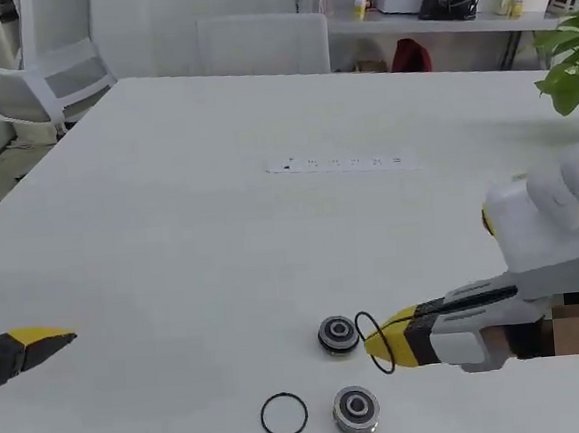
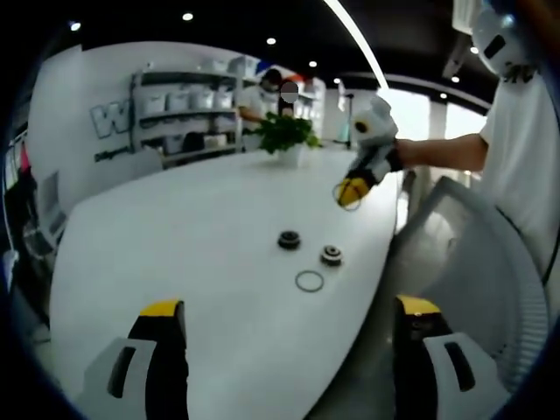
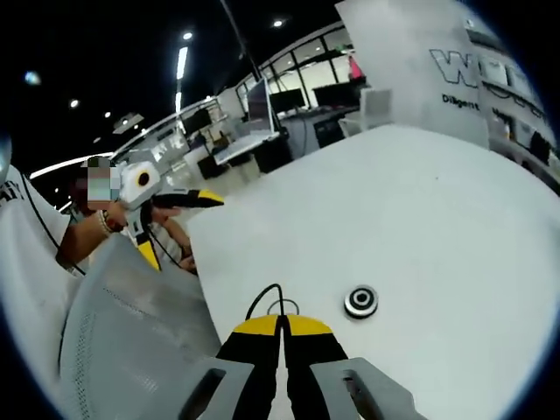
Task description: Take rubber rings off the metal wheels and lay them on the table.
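Presently the right claw point(image 1: 372, 342) is closed, pinching one rubber ring point(image 1: 389, 368) by its band; ring judged light, limp, stretchy. Meanwhile the left claw point(image 2: 289, 306) stands wide open, empty.

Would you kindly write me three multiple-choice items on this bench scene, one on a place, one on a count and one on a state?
1. Place: where is the loose black rubber ring?
A. Around a wheel
B. Flat on the white table, beside the nearer silver metal wheel
C. On a chair

2. Count: how many silver metal wheels are on the table?
A. One
B. Four
C. Two

3. State: how do the jaws of the right gripper stand?
A. Shut on a second black rubber ring
B. Wide open
C. Shut on a wheel

Answers: 1 B, the ring lies flat and apart from the wheel. 2 C, the nearer wheel and the farther silver metal wheel. 3 A, the right gripper view shows the jaws closed with the ring pinched between them.
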{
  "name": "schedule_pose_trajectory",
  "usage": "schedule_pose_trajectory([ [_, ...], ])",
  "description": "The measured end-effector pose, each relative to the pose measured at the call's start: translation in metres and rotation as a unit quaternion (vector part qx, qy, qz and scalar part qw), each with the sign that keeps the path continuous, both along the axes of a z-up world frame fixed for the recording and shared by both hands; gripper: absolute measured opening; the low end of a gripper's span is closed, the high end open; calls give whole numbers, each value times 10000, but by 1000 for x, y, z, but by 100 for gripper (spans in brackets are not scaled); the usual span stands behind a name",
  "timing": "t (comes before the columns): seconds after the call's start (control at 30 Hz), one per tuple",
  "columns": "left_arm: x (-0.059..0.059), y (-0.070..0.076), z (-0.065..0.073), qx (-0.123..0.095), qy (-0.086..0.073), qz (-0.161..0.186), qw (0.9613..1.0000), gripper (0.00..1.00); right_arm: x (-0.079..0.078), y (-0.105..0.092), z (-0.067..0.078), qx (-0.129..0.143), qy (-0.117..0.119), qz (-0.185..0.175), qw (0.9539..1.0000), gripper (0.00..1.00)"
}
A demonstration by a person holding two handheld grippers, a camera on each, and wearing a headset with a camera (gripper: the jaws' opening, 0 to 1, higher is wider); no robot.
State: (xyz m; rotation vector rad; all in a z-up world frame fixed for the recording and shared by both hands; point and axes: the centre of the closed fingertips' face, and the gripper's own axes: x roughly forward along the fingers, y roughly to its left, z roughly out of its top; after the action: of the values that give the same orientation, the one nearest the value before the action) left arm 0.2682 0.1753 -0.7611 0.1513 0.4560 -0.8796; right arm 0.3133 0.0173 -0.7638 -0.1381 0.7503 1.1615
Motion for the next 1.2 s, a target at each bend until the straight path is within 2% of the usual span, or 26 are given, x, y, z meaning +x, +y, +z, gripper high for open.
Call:
schedule_pose_trajectory([
  [0.33, -2, 2, 1, -10, -12, 67, 10000, 100, 1, 22, -13, -460, -339, 495, 9971, 0],
  [0.5, -4, 4, 1, -20, -6, 98, 9999, 99, -1, 34, -29, -776, -436, 790, 9929, 0],
  [0.7, -5, 4, 1, -39, 2, 123, 9999, 99, -1, 47, -45, -918, -395, 925, 9907, 0],
  [0.87, -6, 4, -1, -17, 23, 120, 9999, 98, -2, 51, -64, -1249, -431, 1150, 9845, 0],
  [1.0, -6, 5, -1, -17, 17, 140, 9999, 98, -2, 53, -78, -1399, -366, 1228, 9818, 0],
  [1.2, -6, 7, 0, -8, 12, 175, 9998, 98, -1, 56, -91, -1484, -257, 1160, 9818, 0],
])
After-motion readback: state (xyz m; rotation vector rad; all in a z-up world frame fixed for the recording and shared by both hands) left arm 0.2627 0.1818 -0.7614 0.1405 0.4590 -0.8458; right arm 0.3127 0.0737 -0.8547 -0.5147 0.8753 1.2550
